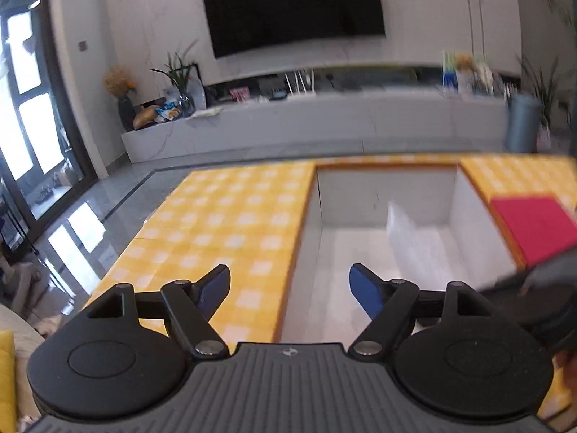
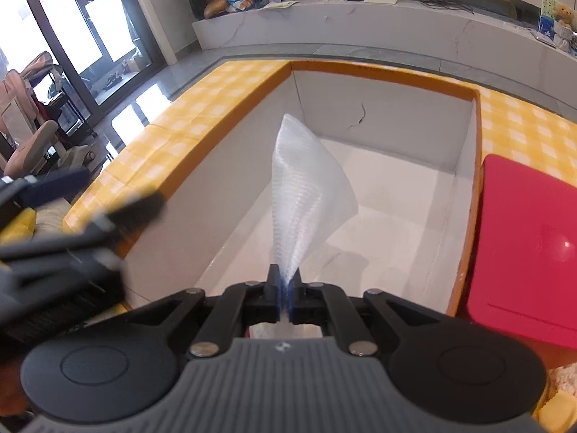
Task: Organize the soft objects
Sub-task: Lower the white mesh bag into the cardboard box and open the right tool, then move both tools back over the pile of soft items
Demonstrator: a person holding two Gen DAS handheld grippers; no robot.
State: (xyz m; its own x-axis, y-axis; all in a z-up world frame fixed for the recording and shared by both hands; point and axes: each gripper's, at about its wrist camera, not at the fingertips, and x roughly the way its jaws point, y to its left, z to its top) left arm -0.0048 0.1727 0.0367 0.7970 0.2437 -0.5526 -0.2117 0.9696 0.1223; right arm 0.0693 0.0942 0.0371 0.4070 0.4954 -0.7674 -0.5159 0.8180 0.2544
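A white foam mesh sheet point(image 2: 306, 187) hangs over the inside of an open box point(image 2: 468, 166) with white walls and an orange rim. My right gripper point(image 2: 286, 281) is shut on the sheet's near corner. The same sheet point(image 1: 407, 231) shows blurred in the left wrist view, inside the box point(image 1: 313, 216). My left gripper point(image 1: 290, 285) stands open above the box's near left corner, nothing between its blue pads. The left gripper point(image 2: 83, 209) also appears as a dark blur at the left of the right wrist view.
The box sits on a yellow checked tablecloth point(image 1: 223, 223). A red lid point(image 2: 523, 252) lies just right of the box, also seen as a red lid point(image 1: 533, 227) in the left wrist view. A TV point(image 1: 292, 3) and low white cabinet point(image 1: 324, 122) stand beyond.
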